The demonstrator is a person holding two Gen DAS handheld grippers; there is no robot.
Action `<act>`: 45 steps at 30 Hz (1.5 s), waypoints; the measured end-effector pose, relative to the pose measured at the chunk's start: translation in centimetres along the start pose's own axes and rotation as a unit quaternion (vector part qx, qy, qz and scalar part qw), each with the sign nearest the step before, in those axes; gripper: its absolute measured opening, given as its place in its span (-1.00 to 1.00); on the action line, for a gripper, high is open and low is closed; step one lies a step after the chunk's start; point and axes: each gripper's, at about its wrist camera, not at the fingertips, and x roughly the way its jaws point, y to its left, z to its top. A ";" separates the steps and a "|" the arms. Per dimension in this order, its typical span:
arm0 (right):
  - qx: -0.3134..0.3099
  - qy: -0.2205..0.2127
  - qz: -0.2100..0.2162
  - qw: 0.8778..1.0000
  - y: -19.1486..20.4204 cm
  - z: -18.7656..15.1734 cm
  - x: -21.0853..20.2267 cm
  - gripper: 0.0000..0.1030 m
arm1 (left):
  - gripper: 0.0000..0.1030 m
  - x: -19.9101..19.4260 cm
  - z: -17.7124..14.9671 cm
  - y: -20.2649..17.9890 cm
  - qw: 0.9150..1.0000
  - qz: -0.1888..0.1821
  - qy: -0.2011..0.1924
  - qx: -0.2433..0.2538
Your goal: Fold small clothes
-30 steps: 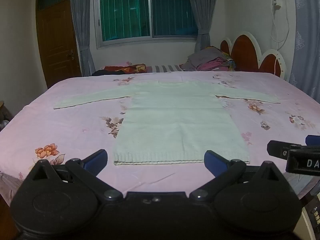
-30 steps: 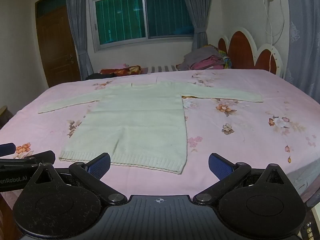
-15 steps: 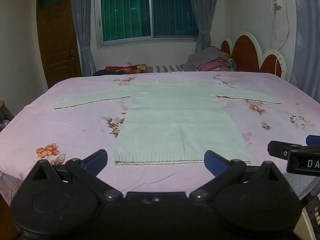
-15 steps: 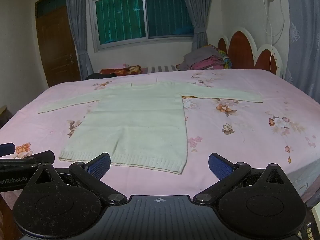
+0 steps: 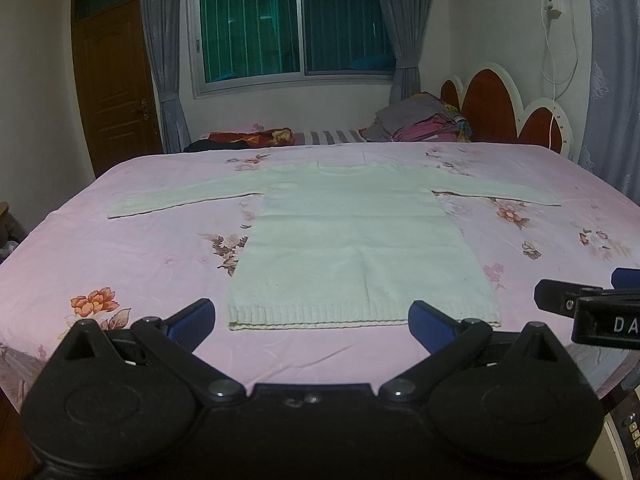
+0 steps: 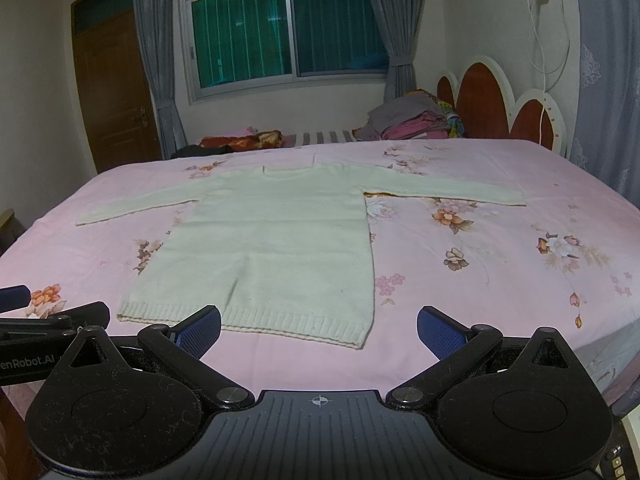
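You held the left gripper [image 5: 312, 322] low over the near edge of the bed [image 5: 120, 248], its blue-padded jaws spread wide and gripping nothing. The pale cream sweater [image 5: 356, 240] lay flat on the pink floral sheet straight ahead at twelve o'clock, front down or up I cannot tell, with its ribbed hem [image 5: 360, 316] nearest you, just beyond the fingertips and not touching them. Both sleeves were stretched out sideways, one toward ten o'clock and one toward two o'clock, and the neckline pointed away toward the window [image 5: 292, 24].

Your right gripper [image 6: 318, 330] was likewise spread wide and empty, hovering at the same near edge. From its view the sweater [image 6: 272, 240] sat toward eleven o'clock, the hem's right corner between the two pads, and the left pad overlapped the hem in the picture, though whether it touched the knit I cannot tell. The other gripper's side showed at nine o'clock.

A pile of folded clothes [image 5: 420, 120] rested by the red headboard [image 5: 488, 108] at one o'clock, well apart from the sweater.
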 end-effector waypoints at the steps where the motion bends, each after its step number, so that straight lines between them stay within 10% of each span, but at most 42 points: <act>1: 0.000 0.000 0.000 1.000 0.0 0.0 0.0 1.00 | 0.99 0.0 0.0 0.0 1.000 0.000 0.001 0.000; 20: 0.003 0.001 -0.012 1.000 -0.5 0.8 2.4 1.00 | 0.99 2.4 1.4 0.8 1.000 -0.007 -0.004 0.003; 45: 0.040 -0.003 -0.101 0.994 -0.1 10.0 16.5 1.00 | 0.99 17.6 10.4 5.0 0.996 -0.080 -0.003 0.032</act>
